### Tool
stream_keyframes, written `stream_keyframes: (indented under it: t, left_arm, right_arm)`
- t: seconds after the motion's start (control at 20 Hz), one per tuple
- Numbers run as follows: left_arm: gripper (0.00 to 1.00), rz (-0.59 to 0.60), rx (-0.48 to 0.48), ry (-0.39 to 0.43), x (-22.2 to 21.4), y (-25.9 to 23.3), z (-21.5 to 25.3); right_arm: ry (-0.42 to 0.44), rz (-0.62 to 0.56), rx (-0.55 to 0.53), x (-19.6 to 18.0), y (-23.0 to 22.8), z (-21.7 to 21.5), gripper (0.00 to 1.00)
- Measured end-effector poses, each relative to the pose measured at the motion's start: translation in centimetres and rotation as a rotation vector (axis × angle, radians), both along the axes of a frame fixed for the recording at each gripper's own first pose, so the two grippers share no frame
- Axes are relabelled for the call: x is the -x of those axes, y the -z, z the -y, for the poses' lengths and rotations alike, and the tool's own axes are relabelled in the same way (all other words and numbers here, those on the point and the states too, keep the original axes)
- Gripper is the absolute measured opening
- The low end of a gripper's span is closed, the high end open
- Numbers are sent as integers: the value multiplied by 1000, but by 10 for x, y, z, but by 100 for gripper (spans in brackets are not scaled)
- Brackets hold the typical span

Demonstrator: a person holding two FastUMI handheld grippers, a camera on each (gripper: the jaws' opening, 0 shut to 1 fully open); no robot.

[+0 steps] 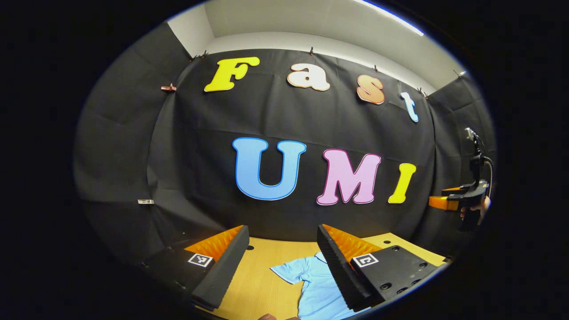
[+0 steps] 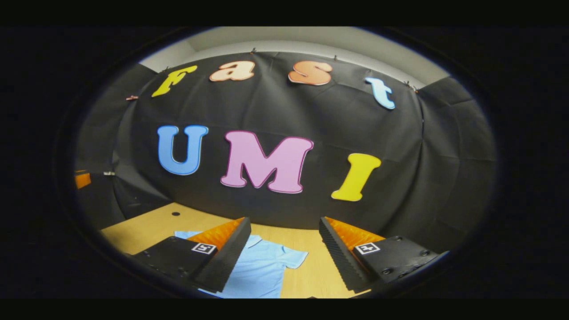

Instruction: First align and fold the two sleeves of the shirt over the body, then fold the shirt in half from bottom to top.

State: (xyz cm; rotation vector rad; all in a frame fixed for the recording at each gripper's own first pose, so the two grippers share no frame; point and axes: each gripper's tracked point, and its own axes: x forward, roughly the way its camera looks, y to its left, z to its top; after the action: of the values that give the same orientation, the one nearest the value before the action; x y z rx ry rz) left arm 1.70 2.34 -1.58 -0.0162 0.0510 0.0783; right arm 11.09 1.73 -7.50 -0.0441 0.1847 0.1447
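- Left tongs (image 1: 281,262), nearest my lens in the left gripper view: I see the two fingers spread wide apart, nothing between them, held above the worktop (image 1: 262,284)
- Shirt (image 1: 318,289), light blue, short-sleeved: I find it lying flat on the worktop below the left tongs; one sleeve (image 1: 289,272) spreads out to the side, unfolded, and the collar end points toward the booth wall; the right-hand finger of the left tongs covers part of the body
- Right tongs (image 2: 284,255), in the right gripper view: fingers equally wide apart, gripping nothing, raised over the worktop (image 2: 146,226)
- Same shirt (image 2: 260,269) from that side: it lies partly under the left-hand finger, with the other sleeve (image 2: 293,257) spread flat in the gap between the fingers
- Far edge of the left gripper view: I see the other gripper (image 1: 444,202) held up in the air by a hand (image 1: 478,209), well clear of the shirt
- Worktop: pale wood, with small dark holes near its back edge
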Motion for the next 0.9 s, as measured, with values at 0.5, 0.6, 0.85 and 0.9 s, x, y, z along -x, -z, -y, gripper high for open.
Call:
stream_keyframes:
  t: [0.5, 0.6, 0.85, 0.9]
  left_arm:
    - [98, -101, -92, -101, -101, 30, 30]
    - [99, -133, -93, -131, -123, 39, 36]
    - [99, -206, -115, -213, -156, 61, 44]
    - [99, -220, -120, -219, -158, 64, 46]
  right_arm:
    - [-72, -381, -52, -165, 237, 31, 97]
    - [-66, -491, -111, -188, 298, 35, 98]
    - [-31, -685, -151, -214, 404, 50, 98]
    - [-27, -713, -140, -214, 421, 53, 98]
